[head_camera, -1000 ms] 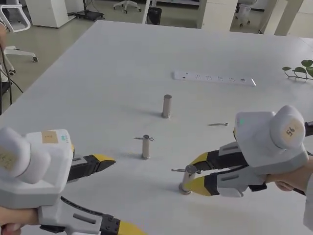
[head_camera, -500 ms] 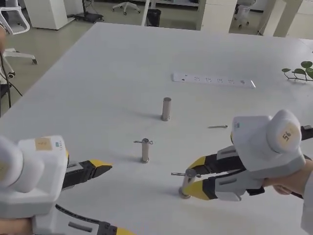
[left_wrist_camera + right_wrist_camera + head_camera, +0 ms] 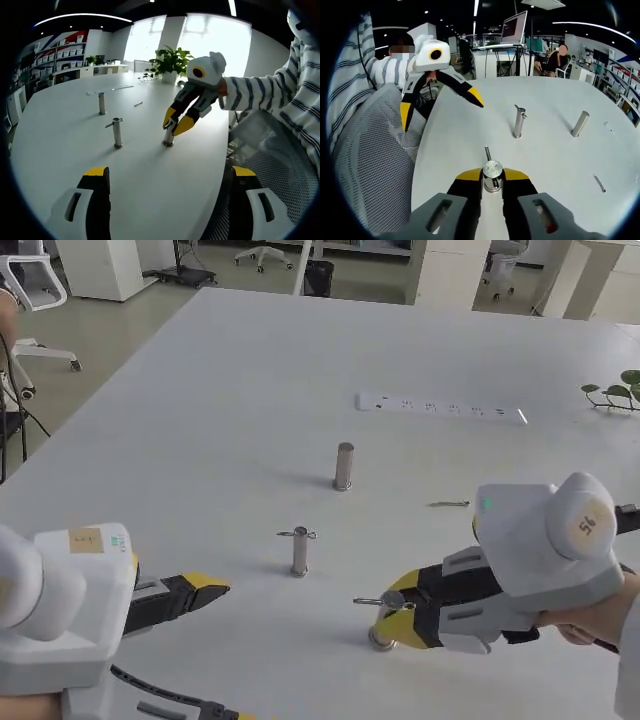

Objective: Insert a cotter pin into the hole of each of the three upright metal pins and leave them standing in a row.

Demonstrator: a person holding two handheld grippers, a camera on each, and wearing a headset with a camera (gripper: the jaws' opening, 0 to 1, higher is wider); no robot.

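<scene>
Pins stood three in a rough row on the table [image 3: 200,390]: near pin [image 3: 391,599], middle pin [image 3: 300,551], far pin [image 3: 344,467], all upright. A cotter [image 3: 364,600] ran through the near pin and a second cotter [image 3: 296,534] through the middle pin; the far pin's top looked bare.

The right gripper [image 3: 398,615] had its jaws shut against the near pin, one on each side of the shaft. The left gripper [image 3: 169,172] hung wide open with nothing between its jaws, low on the left and well apart from all three pins.

What mattered next, I judged, was the loose cotter [image 3: 449,504]. It lay flat on the table, beyond the right gripper and to the right of the far pin, between that gripper and the strip [image 3: 440,407]. Its long axis ran roughly across the head view — crosswise to the upright far pin. The right gripper was much the nearer of the two, though it would have to let go of the near pin first.

The far pin's hole was too small to make out. The jaws hid much of the near pin's shaft, so I could not tell how fully its cotter was seated. The left gripper's lower jaw was cut off at the bottom of the head view.
</scene>
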